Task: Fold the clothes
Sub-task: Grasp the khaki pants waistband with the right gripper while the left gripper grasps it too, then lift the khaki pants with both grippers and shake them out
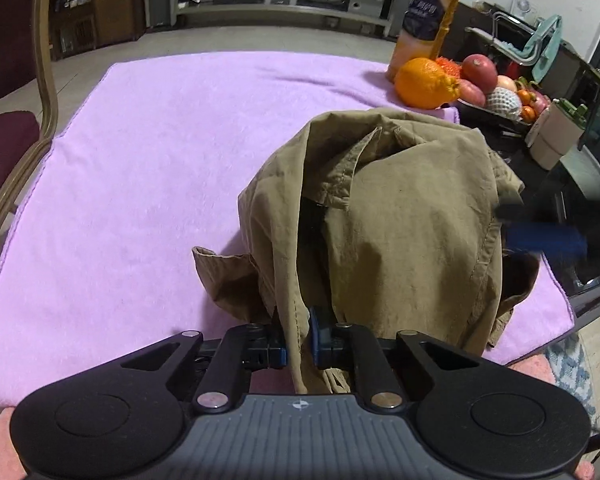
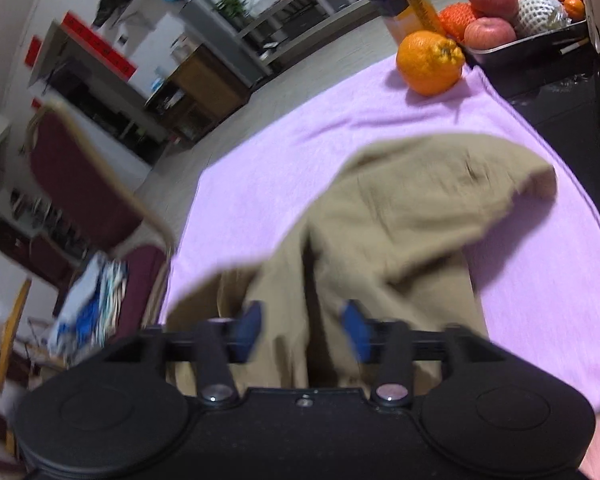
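A khaki garment (image 1: 380, 216) lies bunched on the lilac towel (image 1: 148, 168) that covers the table. My left gripper (image 1: 297, 344) is shut on a fold of the khaki cloth at its near edge, and the cloth hangs over the jaws. In the blurred right wrist view the same garment (image 2: 400, 216) spreads ahead of my right gripper (image 2: 304, 326). Its blue pads (image 2: 249, 324) stand wide apart with cloth lying between them, not pinched. The right gripper's blue finger also shows in the left wrist view (image 1: 544, 238), at the garment's right side.
An orange (image 1: 426, 82) sits on the towel's far right corner beside a juice bottle (image 1: 428, 16) and a dark fruit tray (image 1: 496, 108). A white container (image 1: 556, 136) stands on the dark table at right. A maroon chair (image 1: 16, 92) stands at left.
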`<act>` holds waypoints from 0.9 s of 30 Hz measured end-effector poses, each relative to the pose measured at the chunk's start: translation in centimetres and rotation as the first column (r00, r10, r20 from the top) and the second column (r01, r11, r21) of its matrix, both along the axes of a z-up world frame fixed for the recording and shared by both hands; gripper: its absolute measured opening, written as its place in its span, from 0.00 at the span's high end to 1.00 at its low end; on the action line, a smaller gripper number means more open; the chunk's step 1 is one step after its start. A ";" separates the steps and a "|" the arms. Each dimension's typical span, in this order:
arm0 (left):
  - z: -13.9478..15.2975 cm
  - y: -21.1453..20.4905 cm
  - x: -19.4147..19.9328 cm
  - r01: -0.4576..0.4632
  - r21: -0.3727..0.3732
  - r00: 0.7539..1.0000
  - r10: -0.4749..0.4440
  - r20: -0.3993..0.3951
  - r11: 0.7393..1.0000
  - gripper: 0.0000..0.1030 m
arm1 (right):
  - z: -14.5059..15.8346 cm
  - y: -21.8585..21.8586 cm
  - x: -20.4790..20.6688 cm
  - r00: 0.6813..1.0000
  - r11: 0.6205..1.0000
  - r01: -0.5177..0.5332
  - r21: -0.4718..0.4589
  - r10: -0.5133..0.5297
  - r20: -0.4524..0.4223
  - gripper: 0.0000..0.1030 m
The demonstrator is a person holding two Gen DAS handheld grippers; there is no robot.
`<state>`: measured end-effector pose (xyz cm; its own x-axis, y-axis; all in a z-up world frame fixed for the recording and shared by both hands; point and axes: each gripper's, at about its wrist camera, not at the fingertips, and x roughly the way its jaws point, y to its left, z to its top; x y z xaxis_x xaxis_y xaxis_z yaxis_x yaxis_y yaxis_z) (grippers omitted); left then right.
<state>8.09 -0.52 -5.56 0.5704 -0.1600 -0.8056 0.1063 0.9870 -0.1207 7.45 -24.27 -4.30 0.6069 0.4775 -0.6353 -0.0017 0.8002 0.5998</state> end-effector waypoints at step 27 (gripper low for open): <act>9.1 5.1 2.0 0.089 -0.344 0.995 -0.066 0.076 0.935 0.98 | 8.5 -1.3 -2.6 0.990 0.999 0.046 0.019 -0.049 0.134 0.95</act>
<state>10.11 4.54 3.56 0.5925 -0.4685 -0.6554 0.1991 0.8734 -0.4444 4.82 -25.54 4.24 0.7087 0.4555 -0.5388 -0.0455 0.7916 0.6093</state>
